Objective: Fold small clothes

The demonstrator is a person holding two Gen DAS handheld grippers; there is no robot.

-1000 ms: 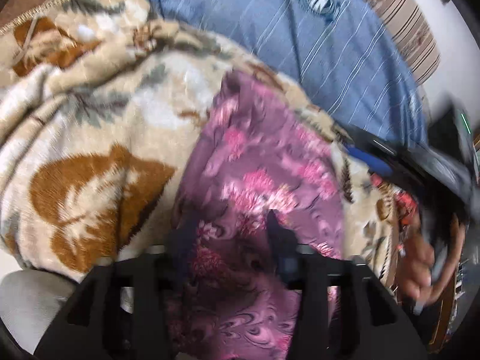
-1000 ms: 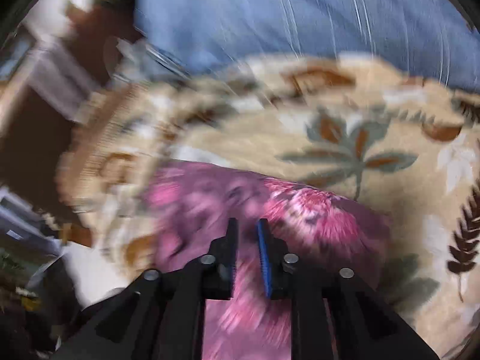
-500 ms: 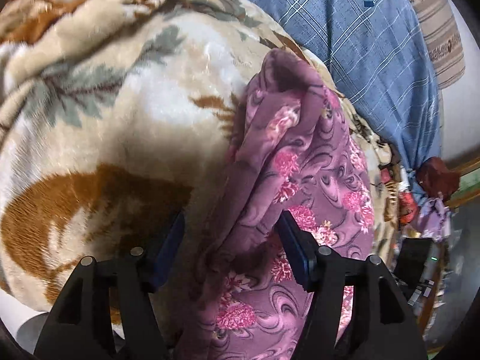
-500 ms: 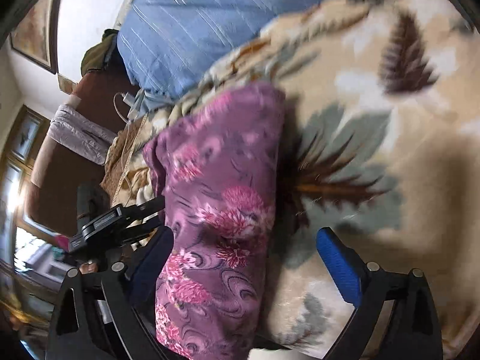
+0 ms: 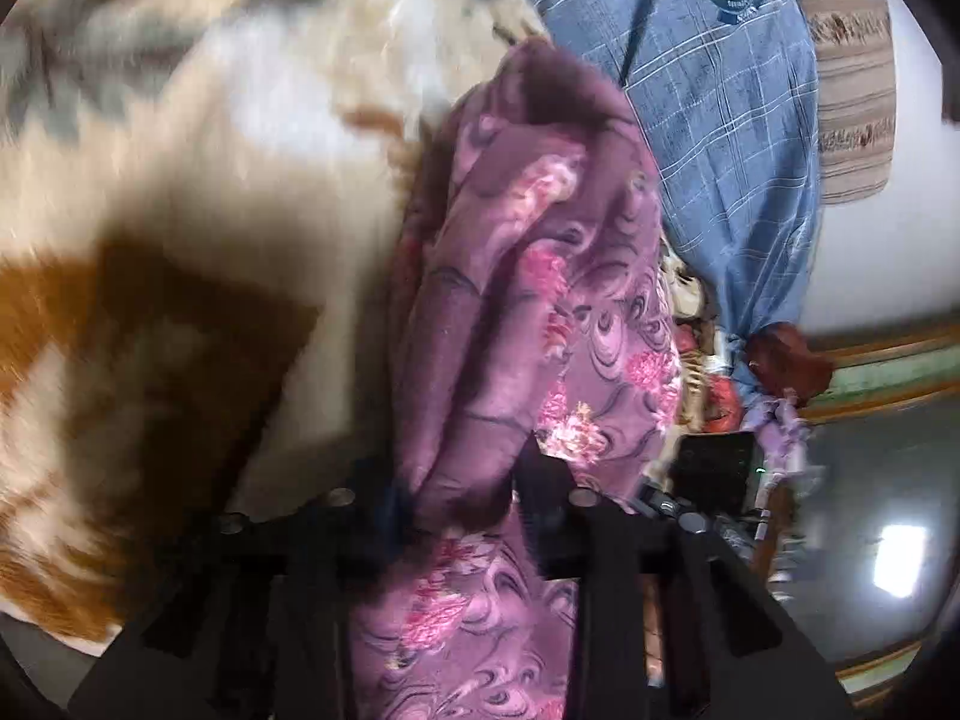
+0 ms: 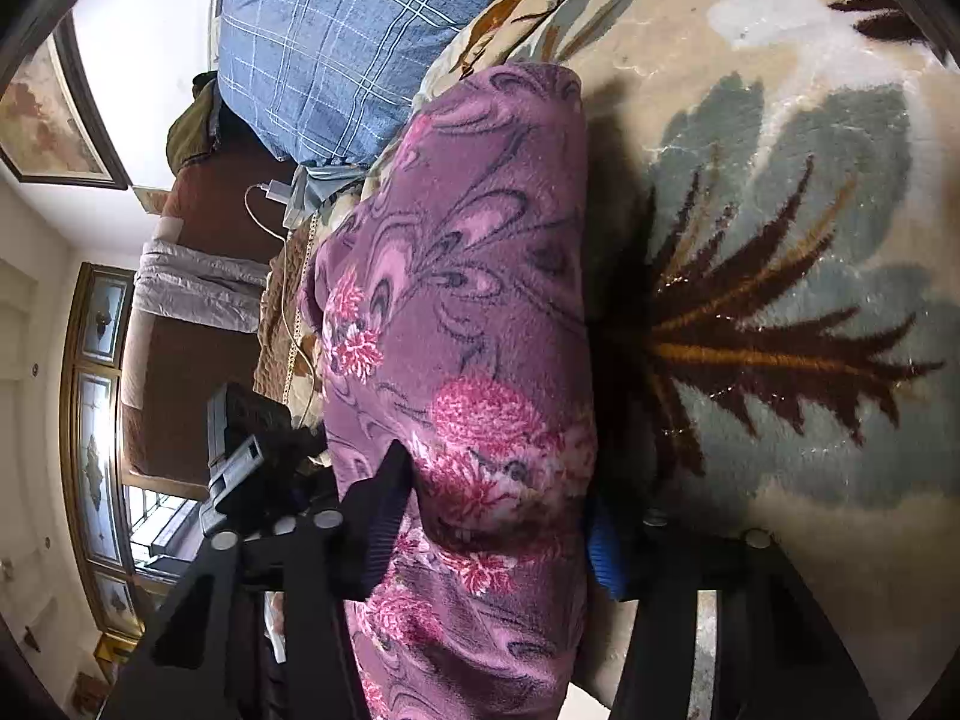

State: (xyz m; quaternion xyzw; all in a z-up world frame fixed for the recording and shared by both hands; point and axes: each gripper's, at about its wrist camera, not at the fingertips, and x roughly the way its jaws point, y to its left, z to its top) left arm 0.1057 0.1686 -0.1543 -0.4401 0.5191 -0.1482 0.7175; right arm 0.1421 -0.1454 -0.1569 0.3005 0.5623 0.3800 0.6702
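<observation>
Both grippers clamp the purple floral garment (image 5: 528, 312), which lies bunched on the leaf-patterned blanket (image 5: 198, 192). Left gripper (image 5: 462, 492) and right gripper (image 6: 498, 516) have just been closing, cloth pinched between each pair of jaws.

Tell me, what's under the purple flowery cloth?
The purple flowery cloth lies on a fluffy cream blanket with leaf patterns. Whatever is beneath the cloth's middle stays hidden.
</observation>
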